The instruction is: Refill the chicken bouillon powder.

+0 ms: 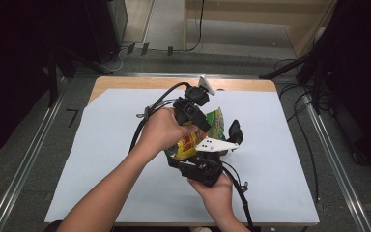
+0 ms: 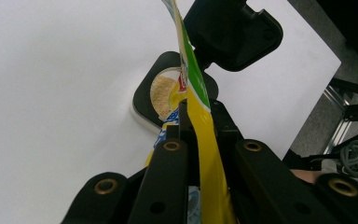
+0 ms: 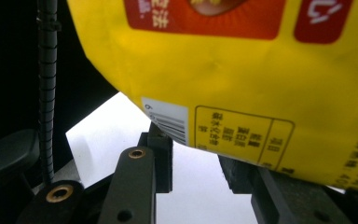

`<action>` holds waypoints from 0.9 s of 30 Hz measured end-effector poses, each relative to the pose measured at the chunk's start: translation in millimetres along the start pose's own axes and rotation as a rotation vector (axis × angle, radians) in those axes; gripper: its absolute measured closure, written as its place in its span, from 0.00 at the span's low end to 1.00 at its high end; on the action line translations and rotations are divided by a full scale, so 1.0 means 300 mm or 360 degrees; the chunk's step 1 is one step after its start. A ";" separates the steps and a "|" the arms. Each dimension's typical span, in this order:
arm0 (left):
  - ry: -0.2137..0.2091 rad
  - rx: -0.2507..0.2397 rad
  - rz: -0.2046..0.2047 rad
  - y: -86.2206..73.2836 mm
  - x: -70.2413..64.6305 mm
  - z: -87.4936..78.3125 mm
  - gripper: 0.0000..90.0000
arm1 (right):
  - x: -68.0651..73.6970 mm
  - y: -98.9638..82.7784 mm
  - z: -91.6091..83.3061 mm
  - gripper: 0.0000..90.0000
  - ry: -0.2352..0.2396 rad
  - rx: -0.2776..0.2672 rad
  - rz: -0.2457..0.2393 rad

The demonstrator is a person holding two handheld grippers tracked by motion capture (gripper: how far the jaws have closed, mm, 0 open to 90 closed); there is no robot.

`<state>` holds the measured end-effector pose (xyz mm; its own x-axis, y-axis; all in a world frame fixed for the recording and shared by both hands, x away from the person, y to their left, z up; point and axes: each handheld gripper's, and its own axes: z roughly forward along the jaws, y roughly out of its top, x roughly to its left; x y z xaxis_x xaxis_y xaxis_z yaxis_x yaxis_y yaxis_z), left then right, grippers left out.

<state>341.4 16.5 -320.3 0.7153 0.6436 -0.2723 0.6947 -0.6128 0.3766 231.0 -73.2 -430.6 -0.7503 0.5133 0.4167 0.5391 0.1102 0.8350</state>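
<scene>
A yellow and green snack bag (image 1: 216, 123) is held up over the white-covered table (image 1: 280, 164) between both grippers. My left gripper (image 1: 204, 124) comes from above and is shut on the bag's thin flat edge (image 2: 205, 140), which runs straight up between its jaws (image 2: 198, 109). My right gripper (image 1: 223, 137) comes from below, one finger (image 1: 234, 131) standing out at the bag's right. Its jaw tips (image 3: 198, 154) stand part-way apart with the bag's bulging printed side (image 3: 214, 70) between them. Under the bag lies a small black dish (image 2: 163, 93) with pale crumbs in it.
The table's wooden edge (image 1: 125, 83) shows at the back. Metal rails (image 1: 340, 179) run along both sides on the grey floor, and dark stands and cables (image 1: 302, 67) stand at the back right. Gripper cables (image 1: 142, 123) loop over the sheet near the hands.
</scene>
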 end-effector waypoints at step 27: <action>0.0032 -0.0049 -0.0005 -0.002 0.000 -0.015 0.98 | -0.006 0.008 -0.004 0.77 0.0016 -0.0012 -0.0050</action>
<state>340.6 19.0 -316.5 0.7114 0.6546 -0.2557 0.6940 -0.5967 0.4029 233.1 -75.0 -429.1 -0.7709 0.5008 0.3936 0.5121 0.1197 0.8506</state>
